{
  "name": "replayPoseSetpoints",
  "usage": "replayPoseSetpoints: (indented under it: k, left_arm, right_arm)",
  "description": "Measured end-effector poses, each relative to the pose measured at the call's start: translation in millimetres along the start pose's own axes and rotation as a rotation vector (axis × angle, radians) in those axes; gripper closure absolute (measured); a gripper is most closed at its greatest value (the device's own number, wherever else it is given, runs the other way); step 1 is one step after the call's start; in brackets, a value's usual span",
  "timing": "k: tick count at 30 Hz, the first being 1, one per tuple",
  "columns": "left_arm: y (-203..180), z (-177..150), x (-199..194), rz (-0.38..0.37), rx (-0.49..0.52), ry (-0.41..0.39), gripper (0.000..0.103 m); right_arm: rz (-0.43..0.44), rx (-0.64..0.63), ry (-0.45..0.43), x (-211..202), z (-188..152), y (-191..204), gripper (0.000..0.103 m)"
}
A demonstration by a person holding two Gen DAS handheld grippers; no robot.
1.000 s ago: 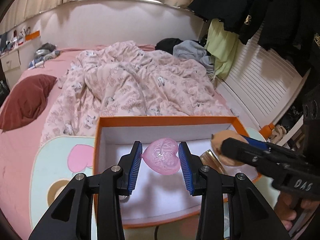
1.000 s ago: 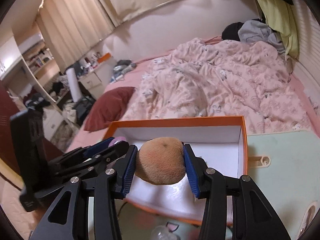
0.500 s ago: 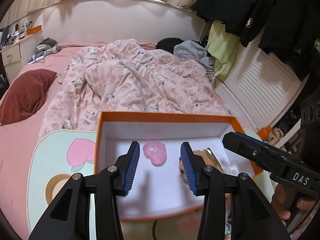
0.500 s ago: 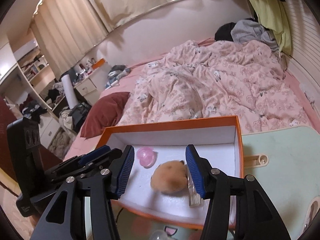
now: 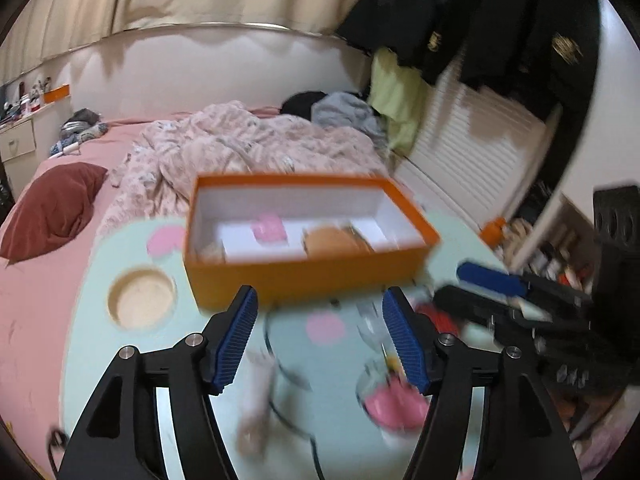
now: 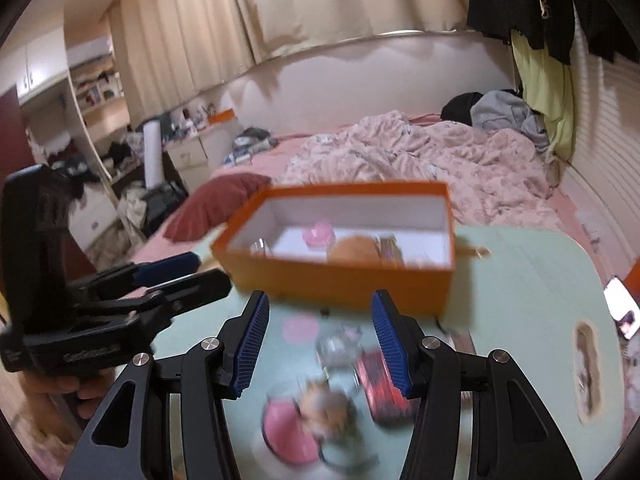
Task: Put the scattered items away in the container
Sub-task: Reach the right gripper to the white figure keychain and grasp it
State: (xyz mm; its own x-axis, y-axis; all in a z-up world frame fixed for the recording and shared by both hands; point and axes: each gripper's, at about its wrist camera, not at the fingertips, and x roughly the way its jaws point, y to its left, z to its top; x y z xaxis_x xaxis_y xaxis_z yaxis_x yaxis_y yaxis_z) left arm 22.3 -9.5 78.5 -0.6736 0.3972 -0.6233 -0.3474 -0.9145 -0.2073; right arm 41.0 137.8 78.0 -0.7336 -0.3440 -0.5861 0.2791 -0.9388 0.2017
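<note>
Orange box [image 5: 304,276] beyond both tools; left tool [image 5: 320,340], right tool [image 6: 320,342] apart, empty.

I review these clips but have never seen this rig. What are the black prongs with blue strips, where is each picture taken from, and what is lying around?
There is no robot here: a person holds a two-finger grabbing tool in each hand, with a wide-angle camera looking along its fingers. One picture looks over the left tool, the other over the right tool; each also catches the other tool at its edge. Both tools are open and hold nothing. Ahead, an orange box stands on a pale green table beside a bed. A pink heart and a tan plush ball lie inside the box. Nearer the tools, blurred small items lie on the table; I cannot identify them.
</note>
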Motion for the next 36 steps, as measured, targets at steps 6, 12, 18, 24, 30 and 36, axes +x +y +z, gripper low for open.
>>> replayPoseSetpoints:
  k: [6, 12, 18, 24, 30, 36]
  left_arm:
    - [-18.3, -54.7, -5.4, 0.048, 0.013, 0.052, 0.036]
    - [-18.8, -75.0, 0.9, 0.148, 0.015, 0.056, 0.036]
    - [-16.2, -86.5, 11.5, 0.189, 0.013, 0.065, 0.033]
    - [-24.3, -93.9, 14.9, 0.219, 0.043, 0.032, 0.018]
    - [-24.6, -96.5, 15.6, 0.219, 0.046, -0.001, 0.016]
    - [-25.0, -96.5, 16.8, 0.220, 0.047, -0.002, 0.016]
  right_arm:
    - [-0.054, -0.041, 0.035, -18.9, -42.4, 7.6, 0.046]
    - [-0.070, -0.089, 0.089, -21.9, -72.6, 17.5, 0.045]
    - [-0.102, -0.070, 0.142, -14.8, -90.9, 8.3, 0.045]
    - [-0.148, -0.077, 0.138, -10.0, -98.9, 4.6, 0.041]
    - [-0.192, -0.105, 0.099, -8.4, -104.8, 7.1, 0.033]
    - [-0.169, -0.105, 0.092, -9.9, -103.6, 4.5, 0.033]
